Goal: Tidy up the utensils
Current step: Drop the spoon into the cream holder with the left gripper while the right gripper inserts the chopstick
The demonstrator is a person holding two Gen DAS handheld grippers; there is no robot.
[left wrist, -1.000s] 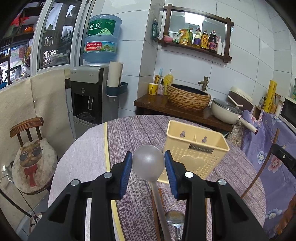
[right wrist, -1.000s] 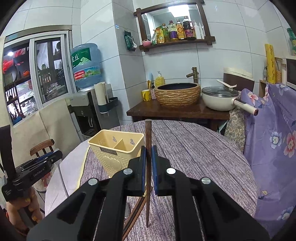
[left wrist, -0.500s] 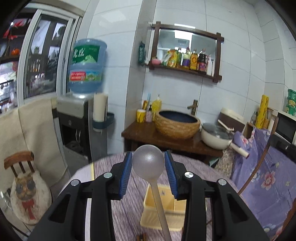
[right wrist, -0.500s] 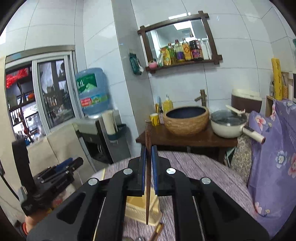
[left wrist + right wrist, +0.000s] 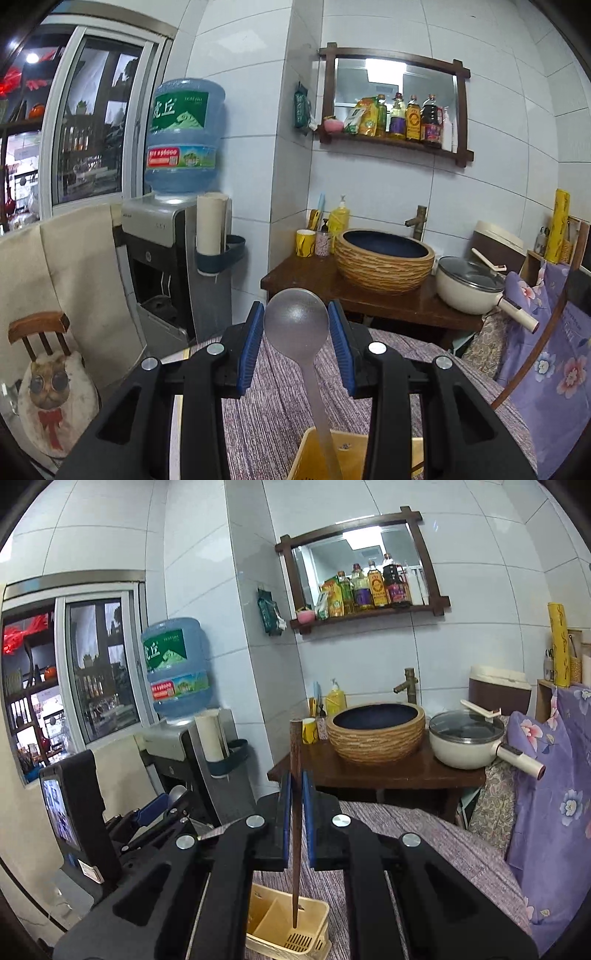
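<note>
My left gripper (image 5: pixel 296 321) is shut on a grey translucent spoon (image 5: pixel 296 323): the blue pads press on the bowl, and the handle hangs down over the yellow utensil holder (image 5: pixel 354 458). My right gripper (image 5: pixel 296 801) is shut on a dark wooden chopstick (image 5: pixel 295 760) held upright. Its thin lower end hangs over the right compartment of the yellow utensil holder (image 5: pixel 273 923), which stands on the purple striped tablecloth (image 5: pixel 424 834). The left gripper (image 5: pixel 162 805) with the spoon also shows at the left of the right wrist view.
A wooden side table (image 5: pixel 317 275) behind the round table carries a woven basin (image 5: pixel 384 262), a yellow cup and a white pot (image 5: pixel 469 288). A water dispenser (image 5: pixel 166 266) and a cushioned chair (image 5: pixel 48 380) stand at left. Purple floral cloth (image 5: pixel 554 786) drapes at right.
Both grippers have risen and tilted up, each still holding its utensil. The holder has slid from mid-frame to the bottom edge of both views, now under the spoon handle and chopstick tip.
</note>
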